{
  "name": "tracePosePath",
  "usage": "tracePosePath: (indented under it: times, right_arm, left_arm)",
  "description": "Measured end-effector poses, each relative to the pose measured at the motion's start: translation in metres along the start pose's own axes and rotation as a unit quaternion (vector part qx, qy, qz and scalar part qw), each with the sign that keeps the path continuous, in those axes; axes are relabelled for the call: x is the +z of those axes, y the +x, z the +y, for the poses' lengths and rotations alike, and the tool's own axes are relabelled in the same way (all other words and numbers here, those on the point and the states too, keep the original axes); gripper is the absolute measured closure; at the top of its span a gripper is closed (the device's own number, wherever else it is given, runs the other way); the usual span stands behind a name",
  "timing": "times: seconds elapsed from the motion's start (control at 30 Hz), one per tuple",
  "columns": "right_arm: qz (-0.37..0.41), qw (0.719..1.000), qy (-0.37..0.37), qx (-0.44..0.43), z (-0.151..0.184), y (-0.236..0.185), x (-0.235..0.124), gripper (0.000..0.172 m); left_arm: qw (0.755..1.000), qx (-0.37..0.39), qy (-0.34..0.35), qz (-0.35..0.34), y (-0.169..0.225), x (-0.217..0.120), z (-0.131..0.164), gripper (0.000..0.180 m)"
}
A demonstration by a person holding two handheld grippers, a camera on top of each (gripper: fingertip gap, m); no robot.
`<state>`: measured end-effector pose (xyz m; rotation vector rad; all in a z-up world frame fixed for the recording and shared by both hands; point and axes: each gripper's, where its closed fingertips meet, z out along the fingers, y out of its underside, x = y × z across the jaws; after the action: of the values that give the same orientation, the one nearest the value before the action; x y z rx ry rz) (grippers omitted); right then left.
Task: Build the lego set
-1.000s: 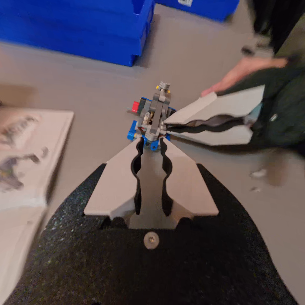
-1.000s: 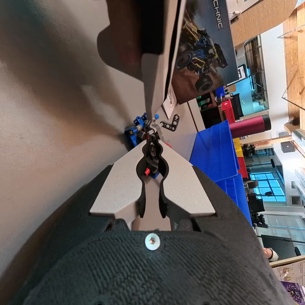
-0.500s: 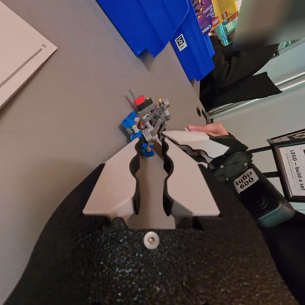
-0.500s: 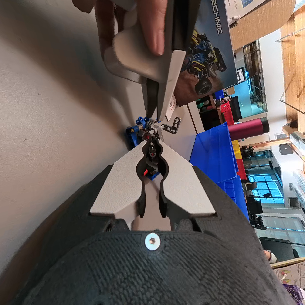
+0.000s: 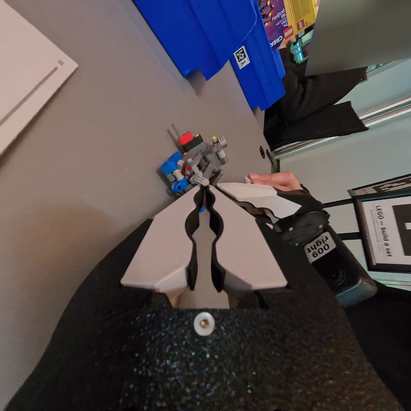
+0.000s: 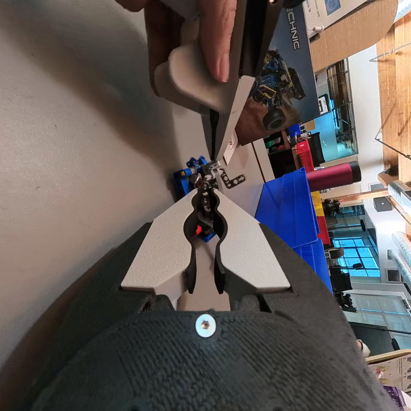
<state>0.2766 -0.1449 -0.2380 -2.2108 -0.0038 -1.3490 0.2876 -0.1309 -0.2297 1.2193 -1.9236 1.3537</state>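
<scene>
Left wrist view: where the left gripper (image 5: 204,188) meets the brick model (image 5: 195,162), its tips are closed together, pinching a light grey piece at the model's near edge; the model sits on a grey table (image 5: 93,138); the right gripper (image 5: 219,185) comes in from the right, tips at the model, a hand (image 5: 275,180) behind it; blue bins (image 5: 222,37) lie beyond.

Right wrist view: the right gripper (image 6: 205,191) is nearly closed, pads clamped on a dark beam of the brick model (image 6: 200,178); the left gripper (image 6: 214,156) reaches down from above, tips on the model's top; a toy box (image 6: 287,89) and blue bins (image 6: 287,206) stand behind.
</scene>
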Motion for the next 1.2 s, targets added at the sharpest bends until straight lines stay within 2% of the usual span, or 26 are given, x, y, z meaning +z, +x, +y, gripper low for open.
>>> tracePosePath:
  times: [0.2,0.3,0.37,0.43,0.53,0.57,0.6,0.63,0.83,1.0,1.2]
  right_arm:
    - [-0.001,1.0,0.002,0.005,0.0,0.001,0.0,0.167]
    - [-0.001,1.0,0.001,0.005,0.001,0.0,0.0,0.167]
    - [-0.002,1.0,0.0,0.005,0.001,0.0,0.0,0.167]
    - [-0.002,1.0,0.0,0.007,0.001,0.0,0.0,0.167]
    - [-0.003,1.0,0.0,0.007,0.001,0.0,0.0,0.167]
    - [-0.003,1.0,0.0,0.006,0.001,0.0,0.0,0.167]
    - [-0.002,1.0,-0.001,0.006,0.002,0.0,0.0,0.168]
    - [-0.002,1.0,-0.001,0.006,0.002,0.0,0.0,0.167]
    - [-0.002,1.0,-0.003,0.005,0.002,-0.001,0.0,0.168]
    - [-0.004,1.0,-0.004,0.004,0.003,-0.002,0.001,0.167]
    - [-0.006,1.0,-0.004,0.006,0.003,-0.002,0.001,0.167]
  left_arm:
    - [0.997,0.075,-0.017,-0.025,0.003,0.003,0.004,0.18]
    - [0.984,0.163,-0.023,-0.061,-0.003,0.001,0.006,0.18]
    - [0.967,0.243,-0.031,-0.064,0.0,-0.001,0.009,0.174]
    - [0.93,0.353,-0.033,-0.096,-0.002,-0.003,0.008,0.169]
    - [0.84,0.518,-0.026,-0.161,-0.006,-0.007,0.002,0.16]
    - [0.817,0.55,-0.027,-0.171,-0.006,-0.006,0.002,0.158]
    - [0.806,0.566,-0.032,-0.17,-0.005,-0.004,0.004,0.156]
    - [0.805,0.569,-0.038,-0.164,-0.004,-0.001,0.006,0.155]
    - [0.836,0.53,-0.047,-0.136,-0.011,0.008,0.007,0.147]
    - [0.825,0.547,-0.032,-0.136,-0.008,0.008,0.004,0.166]
    - [0.82,0.555,-0.04,-0.137,-0.008,0.012,0.003,0.163]
